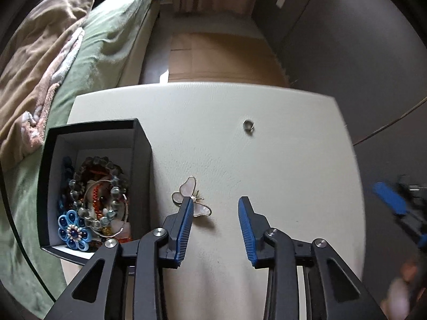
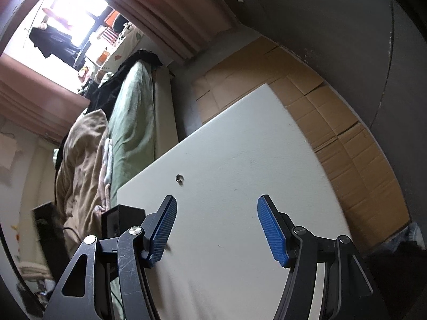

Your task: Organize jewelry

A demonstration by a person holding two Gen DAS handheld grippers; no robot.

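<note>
Pearly butterfly brooch [image 1: 191, 200] lies on the white table [image 1: 280, 173] beside the black box [image 1: 142, 165], under the spread left gripper [image 1: 216, 208]; farther off, a ring [image 2: 179, 178] awaits the spread, empty right gripper [image 2: 216, 208].

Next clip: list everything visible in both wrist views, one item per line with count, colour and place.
butterfly brooch: 1, pale pink with gold rim, on the table beside the box, partly behind the left gripper's left finger
ring: 1, silver, alone farther out on the table
box: 1, black, open, at the table's left edge
beaded bracelets: several, clear, orange and blue, inside the box
flower piece: 1, blue, in the box's near corner
table: 1, white
bed: 1, green sheet, tan blanket, left of the table
cardboard: flattened, brown, on the floor beyond the table
left gripper: 1, black with blue fingers, open
right gripper: 1, same colours, open, nothing between its fingers
</note>
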